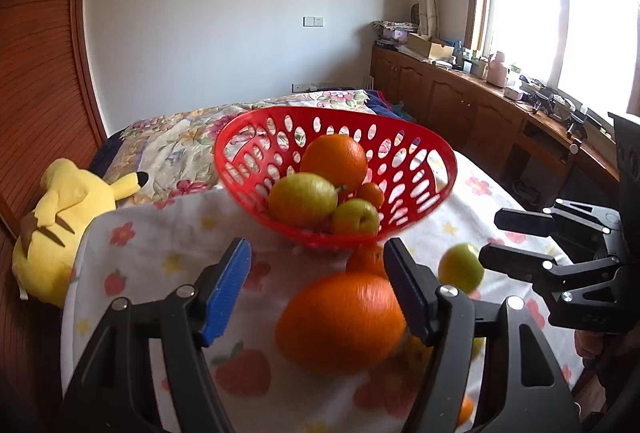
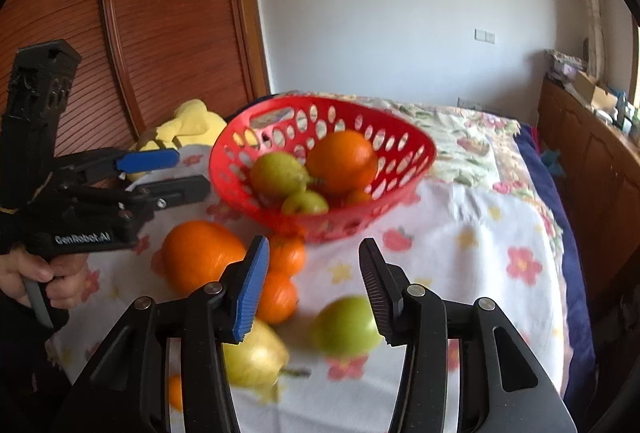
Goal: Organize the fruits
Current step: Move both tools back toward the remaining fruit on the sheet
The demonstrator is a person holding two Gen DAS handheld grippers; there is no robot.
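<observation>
The left gripper (image 1: pixel 316 289) was open – a big round orange (image 1: pixel 340 317) sat between its jaws. The right gripper (image 2: pixel 314 287) was open too – a small green apple (image 2: pixel 346 327) lay by its right jaw.

Large orange (image 1: pixel 340 317) on cloth blurred, right side hidden behind left gripper's finger (image 1: pixel 408 297). Small orange (image 2: pixel 175 393) cut off behind right gripper's arm (image 2: pixel 160 353). Pear (image 2: pixel 256 357) partly hidden by blue pad (image 2: pixel 250 293). Windowsill clutter (image 1: pixel 540 93) too small to identify.
</observation>
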